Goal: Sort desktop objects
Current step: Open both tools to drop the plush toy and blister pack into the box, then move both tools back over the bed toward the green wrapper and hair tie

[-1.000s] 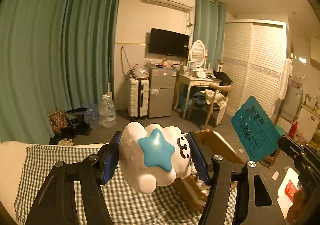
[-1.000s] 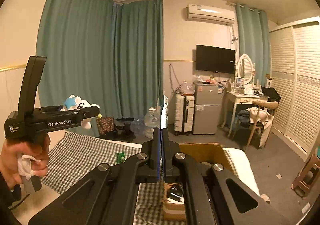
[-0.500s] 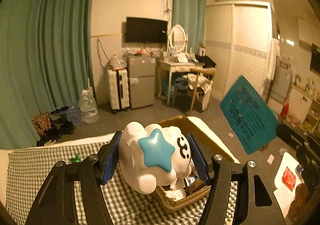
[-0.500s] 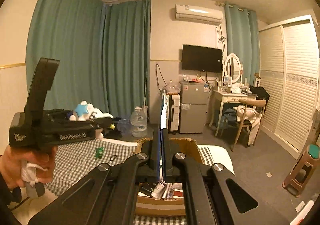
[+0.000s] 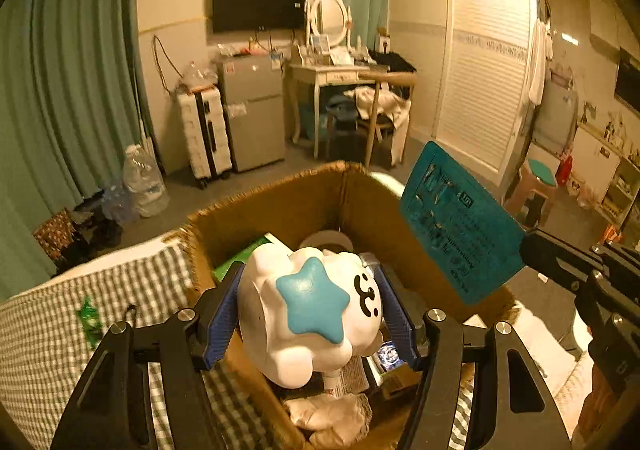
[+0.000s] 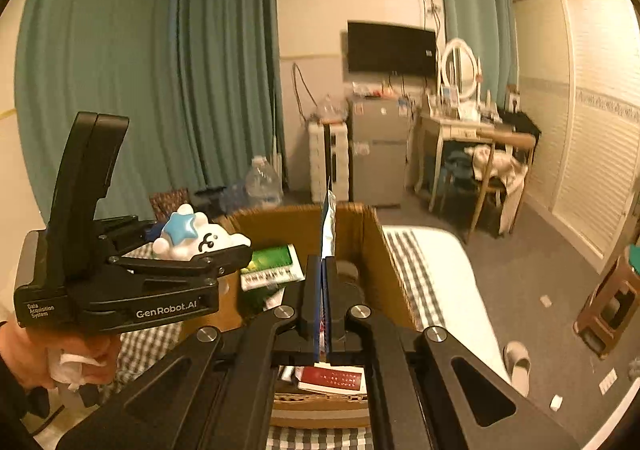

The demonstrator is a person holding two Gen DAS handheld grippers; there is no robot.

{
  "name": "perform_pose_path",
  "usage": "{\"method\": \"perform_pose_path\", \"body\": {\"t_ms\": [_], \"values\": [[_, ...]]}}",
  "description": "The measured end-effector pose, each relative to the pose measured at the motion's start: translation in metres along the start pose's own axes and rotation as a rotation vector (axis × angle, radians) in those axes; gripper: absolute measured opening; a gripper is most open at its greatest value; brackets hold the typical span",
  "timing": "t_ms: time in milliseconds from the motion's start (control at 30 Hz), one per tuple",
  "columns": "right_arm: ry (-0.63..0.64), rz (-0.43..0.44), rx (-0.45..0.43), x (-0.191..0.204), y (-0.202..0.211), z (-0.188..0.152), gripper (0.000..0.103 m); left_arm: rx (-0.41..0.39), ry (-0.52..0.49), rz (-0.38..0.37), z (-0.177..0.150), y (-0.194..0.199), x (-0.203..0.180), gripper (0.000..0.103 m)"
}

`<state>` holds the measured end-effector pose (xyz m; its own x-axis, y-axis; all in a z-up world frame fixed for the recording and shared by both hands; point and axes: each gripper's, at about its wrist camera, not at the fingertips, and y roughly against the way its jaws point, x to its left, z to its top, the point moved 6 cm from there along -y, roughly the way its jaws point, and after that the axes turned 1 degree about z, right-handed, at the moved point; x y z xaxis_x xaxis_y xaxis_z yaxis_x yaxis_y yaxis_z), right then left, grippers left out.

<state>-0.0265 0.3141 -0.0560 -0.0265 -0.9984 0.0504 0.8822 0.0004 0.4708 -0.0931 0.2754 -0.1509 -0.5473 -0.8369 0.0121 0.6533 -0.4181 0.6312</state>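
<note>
Left jaws: clamped on the white cloud toy [image 5: 308, 314]; the blue pads [image 5: 219, 320] press its two sides.
Left gripper [image 5: 310, 316]: held above the open cardboard box [image 5: 280, 210], near the box's left wall.
White cloud toy: round and lumpy, with a blue star [image 5: 313, 300] on top and a small black face toward the right; it hangs in the air over the box contents, touching nothing but the pads.
Right jaws: pressed together on a thin teal card [image 6: 329, 226], seen edge-on from the right wrist camera.
Right gripper [image 6: 323, 306]: over the box, beside the left gripper and well apart from it.
Teal card: from the left wrist camera it shows as a flat teal rectangle [image 5: 460, 222] with printed marks, tilted, held over the right rim of the box.
Left hand [image 6: 60, 354]: wrapped around the left gripper's handle, with what may be a crumpled tissue in the palm; the view there is dim.
Box contents: a green booklet [image 6: 276, 258], a red-covered item [image 6: 340, 376] and white crumpled wrapping [image 5: 332, 414], all lying loose inside.
Box position: on a checked cloth [image 5: 60, 330].
On the cloth: a small green item [image 5: 90, 320], left of the box.
</note>
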Motion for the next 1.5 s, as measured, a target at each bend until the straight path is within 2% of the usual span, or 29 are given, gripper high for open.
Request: {"method": "perform_pose_path", "body": {"t_ms": [167,267,400,600,667,733,800,900,967,1033,1100,1167,1233,1300,1400,1500], "values": [[0.011,-0.009,0.042,-0.004,-0.032,-0.006,0.001,0.064,-0.006,-0.013,-0.017,-0.036,0.0,0.067],[0.014,-0.036,0.058,-0.006,-0.041,-0.007,0.002,0.074,-0.016,0.026,-0.022,-0.043,0.002,0.081],[0.038,-0.064,0.024,-0.006,-0.031,0.001,0.002,0.034,0.039,0.004,-0.015,-0.024,0.011,0.082],[0.048,-0.043,-0.058,0.008,0.002,0.024,0.003,-0.012,0.06,0.049,0.009,0.026,0.032,0.082],[0.047,-0.03,-0.085,0.015,0.016,0.031,0.009,-0.024,0.08,0.063,0.013,0.042,0.041,0.083],[0.039,-0.012,-0.113,0.021,0.029,0.037,0.023,-0.034,0.11,0.079,0.015,0.063,0.052,0.085],[0.041,-0.007,-0.144,0.029,0.043,0.046,0.03,-0.06,0.13,0.104,0.016,0.085,0.062,0.089],[0.073,-0.027,-0.198,0.045,0.064,0.056,0.032,-0.117,0.149,0.145,0.018,0.12,0.079,0.093],[0.086,-0.022,-0.23,0.058,0.077,0.063,0.039,-0.141,0.158,0.165,0.018,0.139,0.09,0.093],[0.083,-0.006,-0.249,0.071,0.088,0.065,0.055,-0.165,0.166,0.196,0.017,0.158,0.103,0.097],[0.077,0.021,-0.267,0.085,0.096,0.068,0.066,-0.191,0.175,0.233,0.015,0.174,0.118,0.103],[0.072,0.041,-0.284,0.099,0.1,0.071,0.071,-0.212,0.19,0.273,0.011,0.188,0.134,0.103],[0.089,0.043,-0.3,0.112,0.102,0.071,0.088,-0.222,0.205,0.321,0.006,0.199,0.152,0.103],[0.108,0.039,-0.323,0.125,0.105,0.07,0.092,-0.236,0.208,0.372,-0.001,0.21,0.164,0.103],[0.087,0.065,-0.334,0.14,0.103,0.073,0.102,-0.26,0.169,0.407,-0.01,0.223,0.179,0.103],[0.07,0.082,-0.355,0.154,0.098,0.078,0.103,-0.266,0.166,0.419,-0.018,0.223,0.199,0.103]]}}
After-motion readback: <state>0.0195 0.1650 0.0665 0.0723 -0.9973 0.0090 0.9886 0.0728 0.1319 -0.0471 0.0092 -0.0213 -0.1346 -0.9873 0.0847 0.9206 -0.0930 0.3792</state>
